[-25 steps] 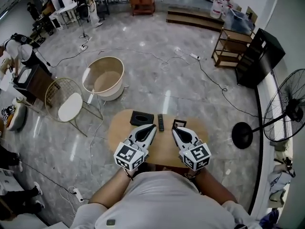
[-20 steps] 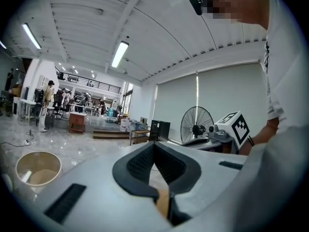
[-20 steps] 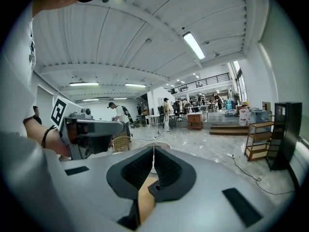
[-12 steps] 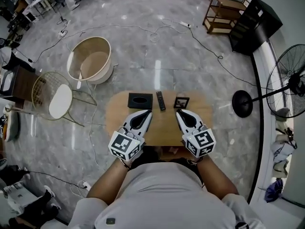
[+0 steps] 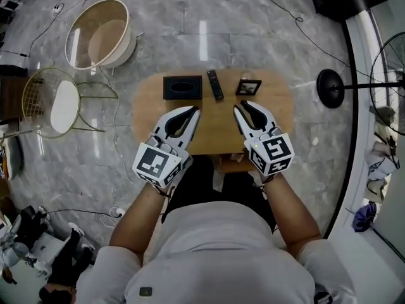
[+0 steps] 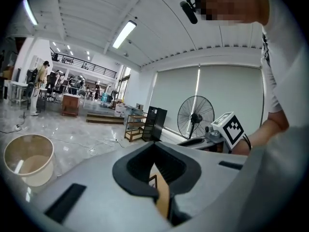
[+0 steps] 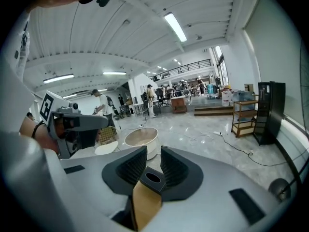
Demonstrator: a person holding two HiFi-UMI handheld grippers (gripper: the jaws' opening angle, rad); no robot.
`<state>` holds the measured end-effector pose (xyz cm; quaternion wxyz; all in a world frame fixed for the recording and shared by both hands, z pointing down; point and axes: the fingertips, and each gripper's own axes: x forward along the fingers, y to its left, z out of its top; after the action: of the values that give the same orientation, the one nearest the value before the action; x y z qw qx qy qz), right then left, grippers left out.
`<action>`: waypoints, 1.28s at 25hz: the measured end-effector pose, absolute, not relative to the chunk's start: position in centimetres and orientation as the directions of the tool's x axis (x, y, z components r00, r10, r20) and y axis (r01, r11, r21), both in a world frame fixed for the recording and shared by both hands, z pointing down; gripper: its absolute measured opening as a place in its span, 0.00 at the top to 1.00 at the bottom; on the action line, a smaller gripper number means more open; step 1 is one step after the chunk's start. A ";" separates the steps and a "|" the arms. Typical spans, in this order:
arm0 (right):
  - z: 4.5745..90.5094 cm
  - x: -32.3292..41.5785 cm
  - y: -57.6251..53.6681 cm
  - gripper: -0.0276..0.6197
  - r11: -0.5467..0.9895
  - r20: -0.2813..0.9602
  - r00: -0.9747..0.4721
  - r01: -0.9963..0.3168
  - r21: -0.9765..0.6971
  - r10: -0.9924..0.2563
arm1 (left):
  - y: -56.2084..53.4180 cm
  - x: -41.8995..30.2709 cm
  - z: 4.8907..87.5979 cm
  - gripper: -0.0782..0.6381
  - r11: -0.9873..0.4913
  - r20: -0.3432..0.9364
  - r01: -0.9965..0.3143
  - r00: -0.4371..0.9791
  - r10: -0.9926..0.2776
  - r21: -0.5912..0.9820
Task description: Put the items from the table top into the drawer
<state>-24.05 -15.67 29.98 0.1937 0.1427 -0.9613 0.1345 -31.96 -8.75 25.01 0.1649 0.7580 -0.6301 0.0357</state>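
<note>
Items, upper centre on table (image 5: 281,122): tissue box (image 5: 182,87), remote (image 5: 215,84), frame (image 5: 249,87). Left gripper (image 5: 192,111) closed, empty. Right gripper (image 5: 240,107) just opening slightly, nothing between (drawer seemingly unopened). Probably open drawer first, pulling squarely.

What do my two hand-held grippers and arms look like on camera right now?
The left hand-held gripper and right hand-held gripper both have pale grey tapered shells with black ribbed pads, and each carries a cube of black-and-white square markers at the back. The person wears a light short-sleeved shirt. The right one's jaws have just been opening, nothing between them.
</note>
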 end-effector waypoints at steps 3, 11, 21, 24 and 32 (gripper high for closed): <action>33.9 -25.1 -16.4 0.76 0.923 0.454 -0.863 -0.336 -0.188 -0.221 | -9.9 -32.6 28.2 0.88 -0.147 0.276 -0.965 0.206 -0.939 0.219; 46.6 -28.3 -17.0 0.70 0.920 0.596 -0.781 -0.351 -0.175 -0.185 | -11.1 -35.3 37.8 0.88 -0.110 0.334 -0.953 0.205 -0.920 0.281; 60.9 -29.4 -18.2 0.63 0.888 0.732 -0.668 -0.409 -0.211 -0.134 | -11.7 -36.9 47.7 0.88 -0.068 0.399 -0.941 0.206 -0.894 0.333; 64.5 -29.7 -18.6 0.59 0.878 0.763 -0.634 -0.428 -0.216 -0.121 | -11.9 -37.3 49.8 0.88 -0.058 0.411 -0.937 0.207 -0.888 0.346; 73.1 -31.0 -21.0 0.54 0.866 0.819 -0.566 -0.453 -0.211 -0.096 | -13.8 -39.0 55.4 0.88 -0.031 0.426 -0.926 0.202 -0.882 0.375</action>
<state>-31.00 -21.01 73.11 0.4376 0.1592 -0.8612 0.2037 -39.02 -13.79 55.44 0.2947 0.7171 -0.6304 0.0377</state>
